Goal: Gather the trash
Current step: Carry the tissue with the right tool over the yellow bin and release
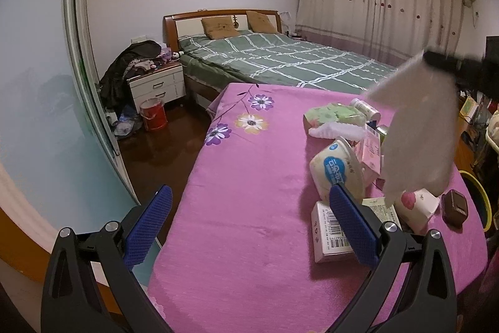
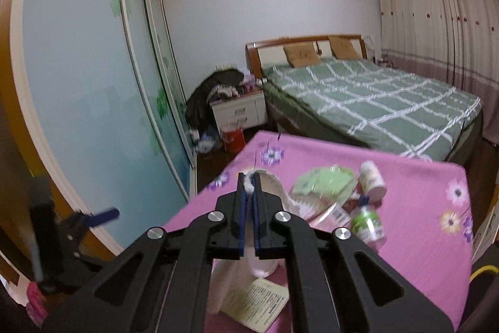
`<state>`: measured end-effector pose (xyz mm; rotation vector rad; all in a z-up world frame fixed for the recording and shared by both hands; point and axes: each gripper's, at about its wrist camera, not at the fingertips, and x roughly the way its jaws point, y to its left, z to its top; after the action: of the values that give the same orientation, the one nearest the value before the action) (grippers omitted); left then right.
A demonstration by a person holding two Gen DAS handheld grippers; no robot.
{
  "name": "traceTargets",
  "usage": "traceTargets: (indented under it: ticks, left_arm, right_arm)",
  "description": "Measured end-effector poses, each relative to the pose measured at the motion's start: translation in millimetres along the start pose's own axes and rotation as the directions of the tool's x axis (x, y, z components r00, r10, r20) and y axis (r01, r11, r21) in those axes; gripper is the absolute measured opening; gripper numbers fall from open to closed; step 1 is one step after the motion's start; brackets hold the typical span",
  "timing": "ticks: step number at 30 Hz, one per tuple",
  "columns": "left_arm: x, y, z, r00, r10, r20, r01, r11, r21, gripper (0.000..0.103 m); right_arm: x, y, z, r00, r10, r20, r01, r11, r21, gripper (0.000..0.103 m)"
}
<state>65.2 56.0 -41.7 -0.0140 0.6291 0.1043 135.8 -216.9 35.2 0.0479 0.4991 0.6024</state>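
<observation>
A pink flowered table (image 1: 249, 192) carries a pile of trash: a green wipes pack (image 1: 333, 114), a white paper bowl (image 1: 336, 170), a barcoded white box (image 1: 330, 230), a pink carton (image 1: 371, 152) and a small white cup (image 1: 414, 205). My left gripper (image 1: 249, 214) is open and empty above the table's near left part. My right gripper (image 2: 249, 181) is shut on a white tissue (image 2: 249, 188), which hangs in the air over the pile; it also shows in the left wrist view (image 1: 418, 130). A green bottle (image 2: 368, 220) lies by the pile.
A green plaid bed (image 1: 280, 58) stands beyond the table. A white nightstand (image 1: 156, 86) heaped with clothes and a red bucket (image 1: 152, 114) sit at the left by the sliding wardrobe doors (image 2: 93, 83). A brown box (image 1: 455, 208) lies at the table's right edge.
</observation>
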Motion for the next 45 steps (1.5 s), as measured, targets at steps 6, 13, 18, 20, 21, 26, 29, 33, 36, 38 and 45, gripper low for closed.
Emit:
traceTargets:
  ticks: [6,13,18,20,21,26,29,33,36,38,45]
  left_arm:
    - [2,-6,2,1.0,-0.011,-0.004,0.011,1.0,0.016,0.099]
    - [4,-17,0,0.999,-0.038,-0.004,0.039,0.999,0.029,0.099]
    - [10,-37,-5,0.996,-0.083,-0.024,0.085,0.995,0.057,0.099]
    - [16,-48,-10,0.994,-0.103,-0.044,0.106,0.992,0.074,0.099]
    - [19,-54,-12,0.992,-0.117,-0.056,0.121,0.989,0.083,0.099]
    - [29,-76,-26,0.984,-0.149,-0.103,0.161,0.98,0.121,0.099]
    - [38,-85,-35,0.976,-0.168,-0.138,0.186,0.974,0.129,0.099]
    - [48,-93,-42,0.967,-0.189,-0.169,0.211,0.97,0.124,0.099]
    - [53,-100,-45,0.965,-0.191,-0.181,0.217,0.966,0.139,0.099]
    - [55,-103,-46,0.963,-0.19,-0.19,0.22,0.964,0.148,0.099]
    - [68,-106,-52,0.954,-0.201,-0.223,0.237,0.96,0.148,0.099]
  right_arm:
    - [-40,-8,23,0.997,-0.018,0.072,0.019,1.0,-0.005,0.004]
    - [-100,-49,34,0.977,-0.169,0.131,0.167,0.986,0.022,0.004]
    - [-138,-102,18,0.94,-0.325,0.107,0.317,0.944,0.089,0.004]
    - [-155,-131,4,0.914,-0.397,0.081,0.385,0.914,0.132,0.004]
    - [-163,-147,-3,0.898,-0.436,0.062,0.423,0.893,0.154,0.004]
    - [-184,-214,-46,0.813,-0.581,-0.038,0.573,0.786,0.231,0.004]
    - [-194,-253,-75,0.762,-0.639,-0.102,0.64,0.721,0.267,0.004]
    - [-191,-297,-105,0.705,-0.681,-0.196,0.705,0.647,0.289,0.005]
    - [-188,-320,-125,0.66,-0.711,-0.244,0.749,0.592,0.298,0.035]
    - [-186,-323,-132,0.644,-0.724,-0.246,0.76,0.57,0.312,0.051]
    - [-178,-321,-131,0.63,-0.741,-0.232,0.771,0.563,0.297,0.058]
